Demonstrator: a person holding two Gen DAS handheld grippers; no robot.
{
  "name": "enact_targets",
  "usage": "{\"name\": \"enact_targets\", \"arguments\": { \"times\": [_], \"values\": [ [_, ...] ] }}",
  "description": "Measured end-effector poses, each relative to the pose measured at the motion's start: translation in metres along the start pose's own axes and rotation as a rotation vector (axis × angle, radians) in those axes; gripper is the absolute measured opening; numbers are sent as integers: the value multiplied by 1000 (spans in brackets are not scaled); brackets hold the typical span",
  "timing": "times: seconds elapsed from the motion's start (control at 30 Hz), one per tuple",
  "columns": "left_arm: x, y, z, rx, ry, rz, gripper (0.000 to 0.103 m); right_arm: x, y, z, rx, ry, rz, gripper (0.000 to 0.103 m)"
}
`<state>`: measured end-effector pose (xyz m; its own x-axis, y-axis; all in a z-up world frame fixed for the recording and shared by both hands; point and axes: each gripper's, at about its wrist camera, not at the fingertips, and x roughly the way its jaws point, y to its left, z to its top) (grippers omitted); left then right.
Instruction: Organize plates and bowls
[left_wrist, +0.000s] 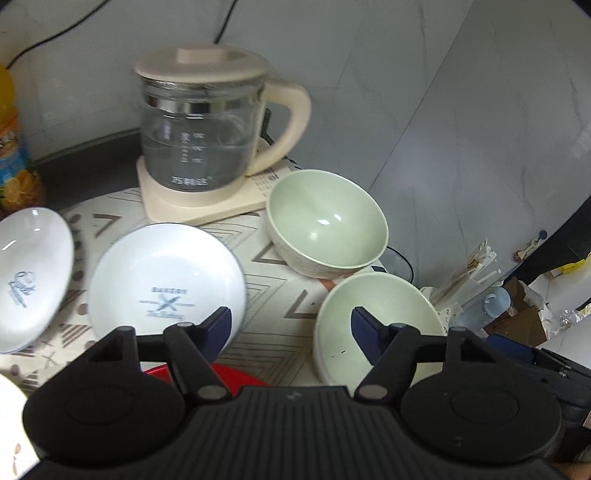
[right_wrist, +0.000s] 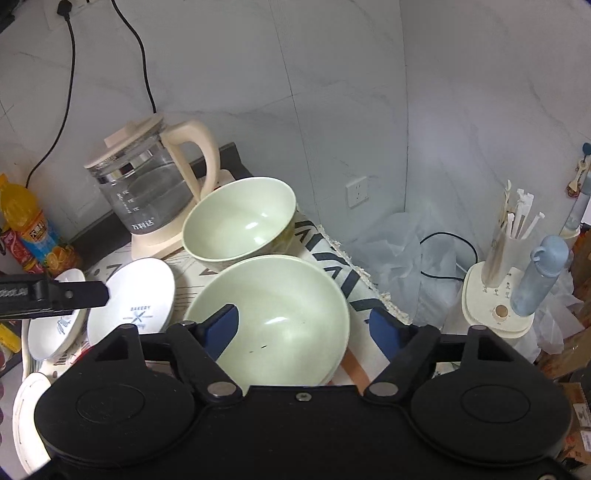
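Left hand-held gripper (left_wrist: 291, 325): jaws apart, empty, hovering between white plate (left_wrist: 166, 280) and green plate (left_wrist: 376, 325).
Right hand-held gripper (right_wrist: 306, 328): jaws apart, straddling the green plate's rim, likely to lift it.
Green bowl (right_wrist: 240, 221): upright just behind, on the bench (left_wrist: 280, 332).

Two pale green bowls (right_wrist: 240, 218) and (right_wrist: 273, 314) sit on a cream cloth (left_wrist: 273, 258) with brown and grey triangle outlines; two white dishes (left_wrist: 166, 277) and (left_wrist: 29, 273) carry blue-grey print; the kettle (left_wrist: 199, 122) is clear glass with cream lid, handle and base; gripper pads (left_wrist: 221, 325) are dark blue on black; a red plate (left_wrist: 229, 373)
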<state>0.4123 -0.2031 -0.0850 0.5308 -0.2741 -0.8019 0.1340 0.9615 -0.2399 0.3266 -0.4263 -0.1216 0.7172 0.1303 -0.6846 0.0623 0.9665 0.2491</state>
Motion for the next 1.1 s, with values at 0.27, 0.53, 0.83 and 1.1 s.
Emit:
{"name": "enact_targets", "arguments": {
  "times": [0.27,0.53,0.83,1.1],
  "values": [
    [42,-18,1,-5,101,-32,45,28,-25,1,40,90,24,48],
    [79,-18,-5,-42,205,-17,19,54,-29,-7,44,197,74,26],
    [89,-15,-10,-77,234,-7,11,66,-29,-8,4,233,72,15],
    [64,-14,2,-95,172,-26,11,52,-22,8,-45,172,91,15]
  ]
}}
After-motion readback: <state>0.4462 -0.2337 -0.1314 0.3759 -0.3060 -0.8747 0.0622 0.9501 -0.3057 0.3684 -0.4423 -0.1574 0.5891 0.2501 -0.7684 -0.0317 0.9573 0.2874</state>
